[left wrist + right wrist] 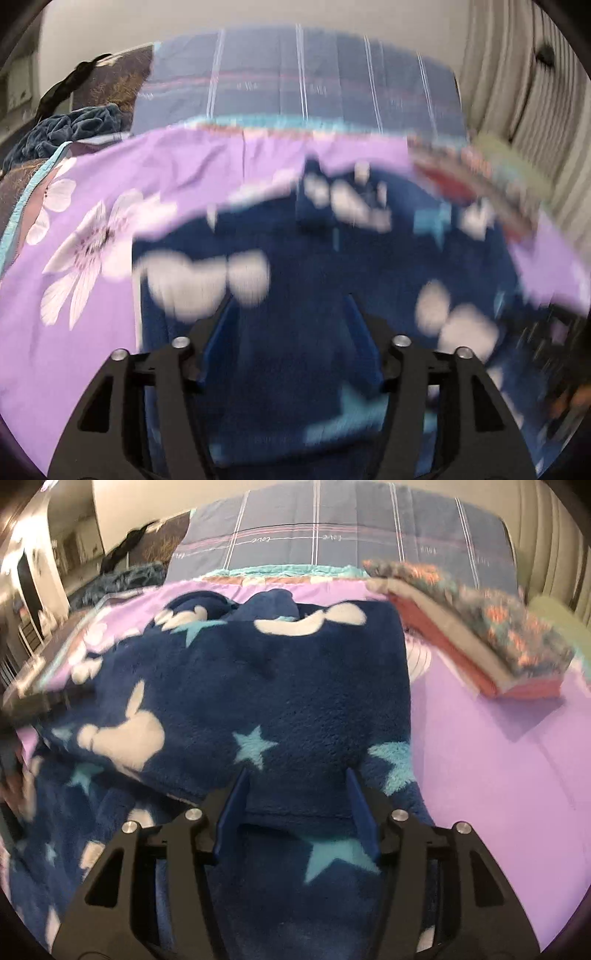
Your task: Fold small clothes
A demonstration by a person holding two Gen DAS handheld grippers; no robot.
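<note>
We see the right gripper (295,779) with its blue fingers (232,812) spread wide apart over the fleece garment (258,672), a folded hem lying between them without being pinched. The left gripper (288,306) also stands wide open above the same garment (295,288); that view is smeared by motion, so we can only say the fleece seems to lie just under its fingers (218,332), with nothing gripped. The garment is dark blue with white shapes and pale blue stars, and it lies partly folded over itself on the purple bedsheet (480,757), which carries white flowers (74,258). To the right of the garment, apart from it, a stack of folded clothes (480,642) rests on the sheet. Beyond the garment, at the far edge of the sheet, lies a blue-grey striped quilt (332,528). To the far left of the garment a crumpled teal cloth (74,125) sits beside the sheet's edge.
</note>
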